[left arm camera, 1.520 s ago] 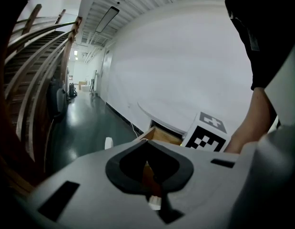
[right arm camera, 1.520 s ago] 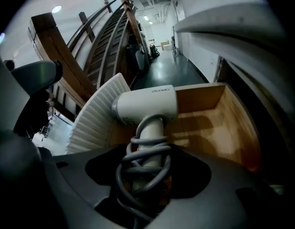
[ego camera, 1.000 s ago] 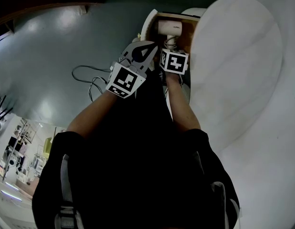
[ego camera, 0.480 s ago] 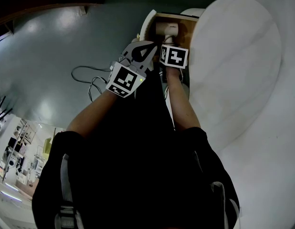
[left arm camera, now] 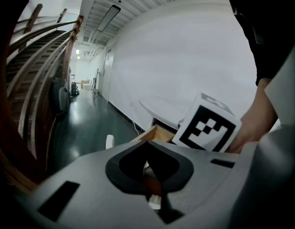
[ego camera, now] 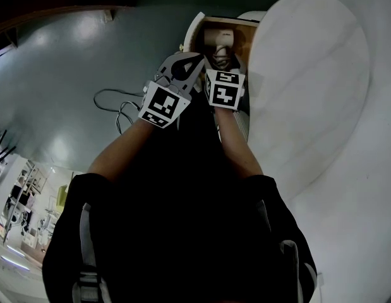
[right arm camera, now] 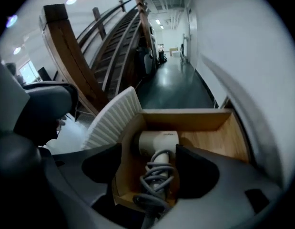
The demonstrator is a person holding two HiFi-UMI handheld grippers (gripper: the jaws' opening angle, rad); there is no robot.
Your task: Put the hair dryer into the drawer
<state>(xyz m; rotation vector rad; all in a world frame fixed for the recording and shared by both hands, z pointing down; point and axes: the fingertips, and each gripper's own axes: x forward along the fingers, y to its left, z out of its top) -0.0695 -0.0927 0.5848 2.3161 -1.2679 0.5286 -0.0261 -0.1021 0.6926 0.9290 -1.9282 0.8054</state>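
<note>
Hair dryer (right arm camera: 157, 141), cream-white with a short barrel, lies on the floor of an open light-wood drawer (right arm camera: 218, 144). In the right gripper view its barrel sits crosswise close to the drawer's far wall, towards the left side. Its handle points back towards the drawer's near edge. A grey cord (right arm camera: 156, 176) is coiled over the handle and reaches the near edge.

The right gripper (right arm camera: 149, 166) hangs above the drawer, pointing steeply down into it. Its two dark jaws stand wide apart and are opening. The handle and cord show in the gap between them, lower down, and the pads touch neither.

The drawer's white ribbed front panel (right arm camera: 114, 118) stands at its left side in that view. In the head view the drawer opens from beneath the edge of a large rounded white worktop (ego camera: 309, 74), over a dark green glossy floor (ego camera: 69, 74). Thin cables (ego camera: 116, 103) trail on the floor near the person's left arm.

The left gripper (left arm camera: 148, 161) is held just beside the right one, outside the drawer, with its black pads together and nothing clamped. The right gripper's black-and-white marker cube (left arm camera: 208, 128) fills part of the left gripper view, with a corner of the drawer beneath it.
</note>
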